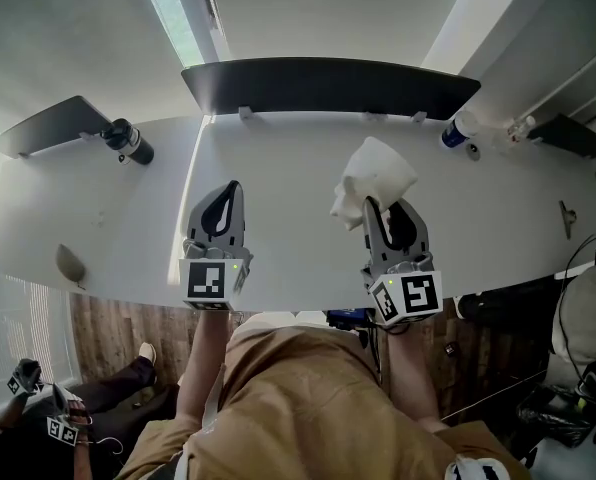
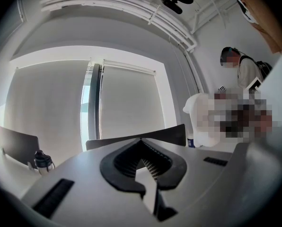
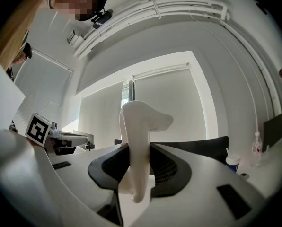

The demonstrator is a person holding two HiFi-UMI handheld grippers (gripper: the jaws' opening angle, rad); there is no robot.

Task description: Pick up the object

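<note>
Broad white tabletop (image 1: pixel 278 228). At its far edge, dark curved chair back (image 1: pixel 328 83). Far left: flat dark grey panel (image 1: pixel 48 123), with a black lidded bottle (image 1: pixel 128 140) standing just beside it. Near the left front edge, small grey-brown oval lump (image 1: pixel 70 264). Far right: clear plastic bottle with blue label (image 1: pixel 458 131). Below the table, brown wood-plank floor (image 1: pixel 108 333) and a white shoe (image 1: pixel 147 352). Beyond the table, pale roller blinds (image 2: pixel 127 103) drawn over the window.

The right claw (image 1: pixel 391 218) hides (head view) the base of the white object (image 1: pixel 378 173).
</note>
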